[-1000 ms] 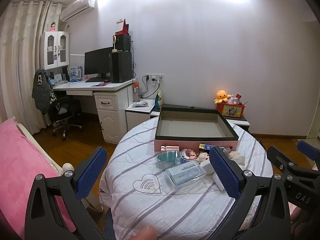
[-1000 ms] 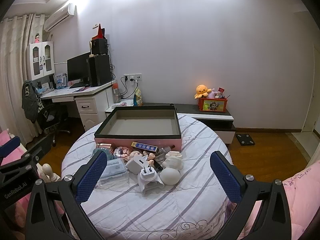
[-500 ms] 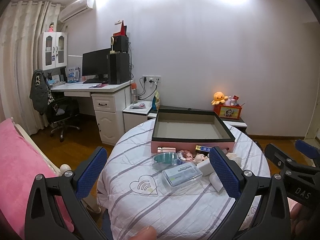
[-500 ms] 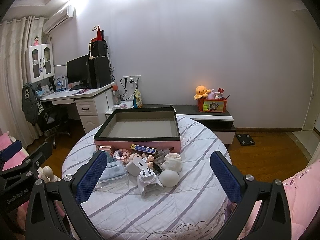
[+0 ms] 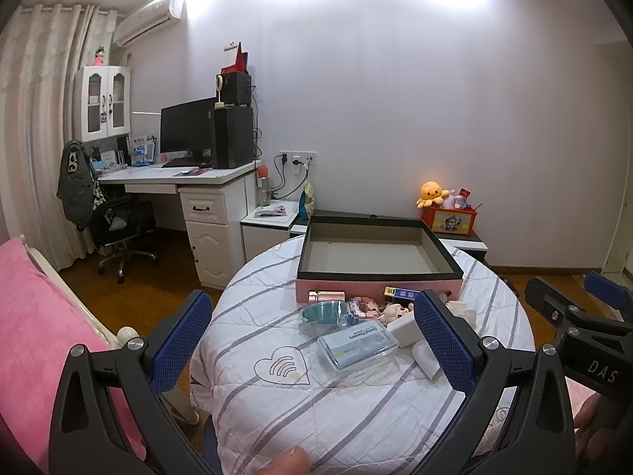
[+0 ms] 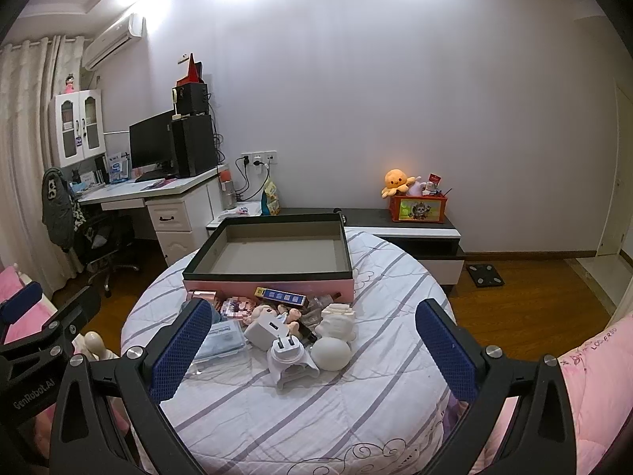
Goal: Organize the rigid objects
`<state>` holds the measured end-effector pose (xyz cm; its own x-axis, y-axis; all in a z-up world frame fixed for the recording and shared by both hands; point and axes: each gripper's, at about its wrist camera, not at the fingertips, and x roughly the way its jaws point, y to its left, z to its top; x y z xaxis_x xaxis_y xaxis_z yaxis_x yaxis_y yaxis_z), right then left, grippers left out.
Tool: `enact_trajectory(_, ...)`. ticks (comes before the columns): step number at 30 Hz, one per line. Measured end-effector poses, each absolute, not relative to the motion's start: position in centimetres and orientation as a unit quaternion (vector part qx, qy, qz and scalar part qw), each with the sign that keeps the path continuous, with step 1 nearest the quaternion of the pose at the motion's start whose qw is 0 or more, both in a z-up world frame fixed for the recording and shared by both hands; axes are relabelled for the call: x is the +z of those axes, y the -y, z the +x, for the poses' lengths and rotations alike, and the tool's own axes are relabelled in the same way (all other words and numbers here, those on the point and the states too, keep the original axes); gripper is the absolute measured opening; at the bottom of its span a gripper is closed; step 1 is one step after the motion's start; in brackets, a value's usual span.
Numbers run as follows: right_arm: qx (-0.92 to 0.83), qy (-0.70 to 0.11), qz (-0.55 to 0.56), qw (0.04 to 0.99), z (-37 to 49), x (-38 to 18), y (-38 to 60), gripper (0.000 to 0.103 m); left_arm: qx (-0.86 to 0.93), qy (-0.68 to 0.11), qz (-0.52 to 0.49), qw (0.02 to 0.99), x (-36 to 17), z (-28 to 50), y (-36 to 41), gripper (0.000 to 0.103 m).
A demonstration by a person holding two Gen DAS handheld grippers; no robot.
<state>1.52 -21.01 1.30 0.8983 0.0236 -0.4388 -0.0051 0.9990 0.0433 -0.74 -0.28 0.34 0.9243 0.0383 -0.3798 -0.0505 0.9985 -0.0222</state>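
Observation:
A pink box with a black rim (image 5: pixel 379 275) (image 6: pixel 269 275) stands empty on a round table covered by a striped white cloth (image 5: pixel 316 403) (image 6: pixel 316 407). In front of it lies a cluster of small items: a clear plastic case (image 5: pixel 357 341), a teal round lid (image 5: pixel 321 312), a white charger (image 6: pixel 266 328), a white plug adapter (image 6: pixel 290 358), a white round figure (image 6: pixel 331 350), a small doll (image 6: pixel 277 314) and a blue-yellow box (image 6: pixel 281 297). My left gripper (image 5: pixel 312 344) is open and empty, held back from the cluster. My right gripper (image 6: pixel 312 352) is open and empty, also held back.
A white desk with monitor and speakers (image 5: pixel 198 166) stands at the left wall, with an office chair (image 5: pixel 114 221). A low cabinet with an orange plush and toy bin (image 6: pixel 419 206) stands behind the table. Pink bedding (image 5: pixel 35 316) lies at the left.
Both grippers have drifted slightly back and up from the table, so the table and box look a bit smaller and lower. Nothing on the table has moved.

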Motion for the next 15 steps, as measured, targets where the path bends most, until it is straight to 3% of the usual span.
enact_trajectory(15,0.007,-0.221,0.022,0.975,1.66,1.54,21.10,0.103,0.022,-0.184,-0.017,0.983,0.30,-0.87,0.28,0.103)
